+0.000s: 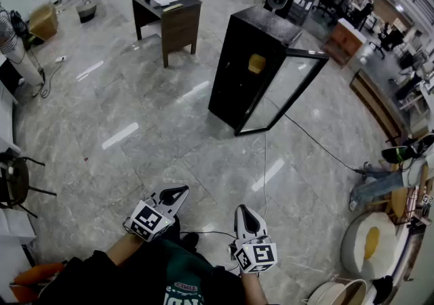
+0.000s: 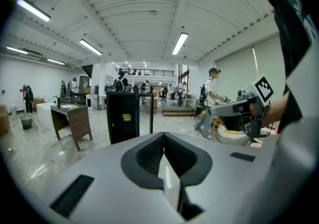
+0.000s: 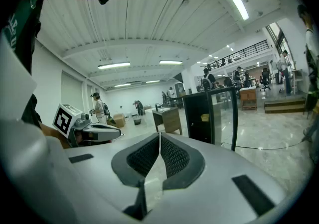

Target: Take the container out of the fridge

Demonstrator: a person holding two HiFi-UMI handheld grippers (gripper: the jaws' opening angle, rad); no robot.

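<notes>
A tall black fridge [image 1: 247,66] stands on the floor ahead with its glass door [image 1: 285,93] swung open to the right. Inside it, on a shelf, sits a yellow container [image 1: 256,63], also seen small in the left gripper view [image 2: 127,117] and in the right gripper view [image 3: 205,117]. My left gripper [image 1: 182,192] and right gripper [image 1: 242,211] are held low near the person's body, far from the fridge. Both are shut with nothing between the jaws [image 2: 163,138] [image 3: 159,138].
A dark wooden desk [image 1: 166,15] stands left of the fridge. A black cable [image 1: 319,141] runs across the marble floor from the fridge to the right. A round white tub [image 1: 369,242] and a seated person's legs [image 1: 376,185] are at the right. Other people stand far off.
</notes>
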